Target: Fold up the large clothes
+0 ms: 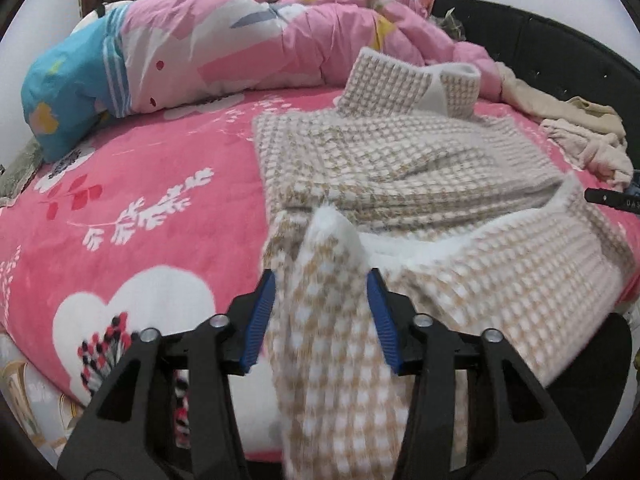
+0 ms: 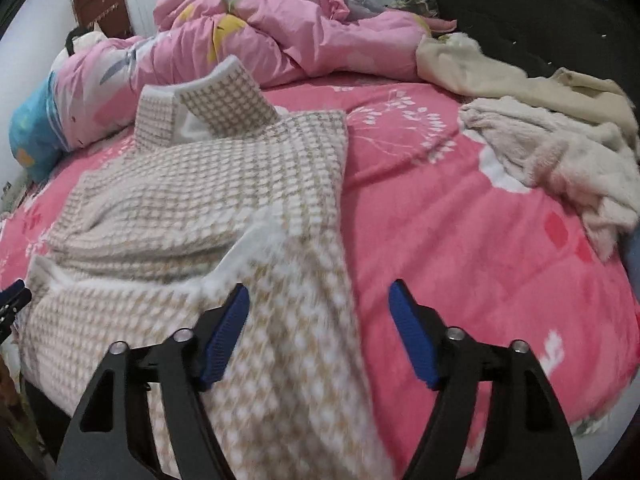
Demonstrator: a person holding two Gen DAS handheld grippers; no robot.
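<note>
The checked sweater (image 1: 400,168) lay across the pink bed (image 1: 140,208), its hem bunched at lower centre. The left hand-held gripper (image 1: 322,312) straddled that hem, jaws apart; the right hand-held gripper (image 2: 320,332) likewise gaped. Both should pinch evenly; the thick fuzzy knit would slip.

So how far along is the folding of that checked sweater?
Partway. The beige-and-white checked knit sweater already lies narrowed on the pink floral blanket. Its lower hem is lifted between the open left tool and right tool. That final fold remains, and the cream fluffy garment sits unfolded.
</note>
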